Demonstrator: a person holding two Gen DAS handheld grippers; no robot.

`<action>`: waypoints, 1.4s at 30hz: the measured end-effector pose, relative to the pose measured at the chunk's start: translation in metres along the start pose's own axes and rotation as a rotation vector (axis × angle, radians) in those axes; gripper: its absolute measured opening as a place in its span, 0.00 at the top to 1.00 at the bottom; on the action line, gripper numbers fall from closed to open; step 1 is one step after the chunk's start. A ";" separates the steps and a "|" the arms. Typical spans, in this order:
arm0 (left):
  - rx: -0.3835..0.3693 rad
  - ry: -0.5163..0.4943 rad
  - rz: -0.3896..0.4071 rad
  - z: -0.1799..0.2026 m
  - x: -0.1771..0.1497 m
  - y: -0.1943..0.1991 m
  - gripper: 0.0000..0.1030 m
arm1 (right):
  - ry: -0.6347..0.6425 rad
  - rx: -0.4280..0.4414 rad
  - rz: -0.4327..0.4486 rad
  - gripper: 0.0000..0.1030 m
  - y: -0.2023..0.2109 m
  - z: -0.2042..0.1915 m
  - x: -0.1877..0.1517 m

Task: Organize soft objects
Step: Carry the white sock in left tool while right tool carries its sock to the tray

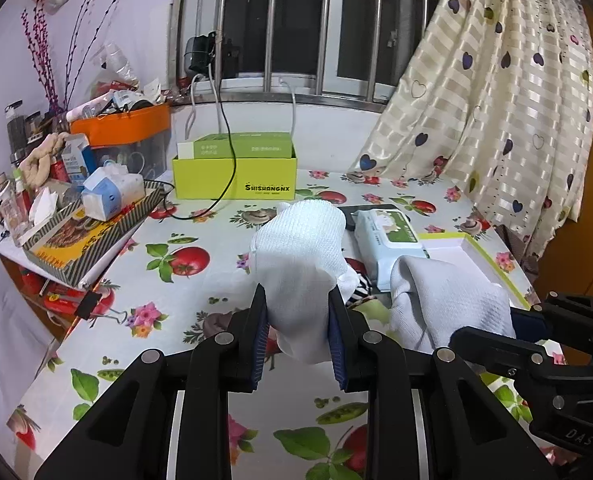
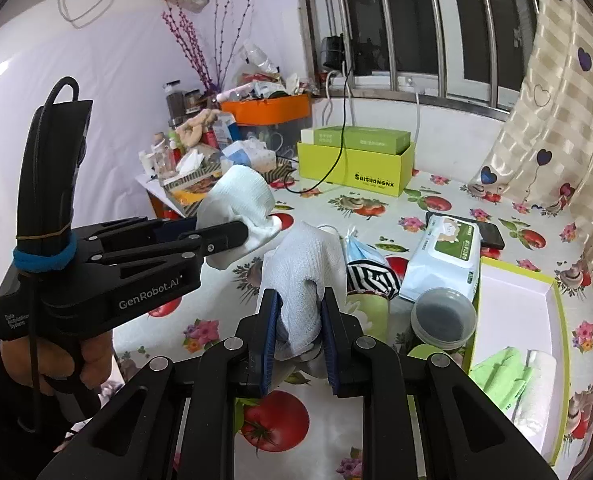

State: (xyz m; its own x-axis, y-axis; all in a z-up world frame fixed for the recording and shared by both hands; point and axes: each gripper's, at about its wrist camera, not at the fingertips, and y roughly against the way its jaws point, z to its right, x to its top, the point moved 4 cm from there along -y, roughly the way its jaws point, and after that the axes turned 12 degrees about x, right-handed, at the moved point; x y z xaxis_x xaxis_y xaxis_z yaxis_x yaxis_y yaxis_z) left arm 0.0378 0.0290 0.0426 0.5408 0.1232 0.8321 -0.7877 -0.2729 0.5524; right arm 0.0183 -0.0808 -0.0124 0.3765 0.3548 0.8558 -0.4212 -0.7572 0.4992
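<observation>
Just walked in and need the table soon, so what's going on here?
A person is sorting soft things with a handheld gripper in each hand. The left gripper is clamped on one white sock, the right gripper on another white sock, both held above the flowered table. A wipes pack and a striped cloth lie there beside an open box.

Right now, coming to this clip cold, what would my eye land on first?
Two bunched white knit socks, raised above the fruit-and-flower printed tablecloth: the left gripper clamps one white sock, the right gripper clamps the other white sock. Behind them by the barred window stands a lime-green cardboard box. A pale blue wet-wipes pack with a green label lies right of the socks.
</observation>
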 end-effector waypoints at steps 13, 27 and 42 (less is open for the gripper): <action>-0.027 -0.007 -0.011 0.013 0.001 -0.002 0.73 | -0.025 -0.021 0.030 0.81 0.015 0.013 -0.002; -0.118 -0.035 -0.039 0.056 0.009 -0.013 0.73 | -0.095 -0.085 0.078 0.81 0.045 0.057 -0.010; -0.217 -0.087 -0.061 0.112 0.021 -0.023 0.73 | -0.185 -0.187 0.136 0.81 0.088 0.122 -0.021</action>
State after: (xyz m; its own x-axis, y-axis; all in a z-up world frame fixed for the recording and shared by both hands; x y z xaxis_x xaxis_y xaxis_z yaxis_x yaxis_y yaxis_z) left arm 0.1004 -0.0690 0.0420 0.6056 0.0481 0.7943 -0.7924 -0.0549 0.6075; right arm 0.0737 -0.2218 -0.0031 0.4428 0.1385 0.8859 -0.6163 -0.6706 0.4129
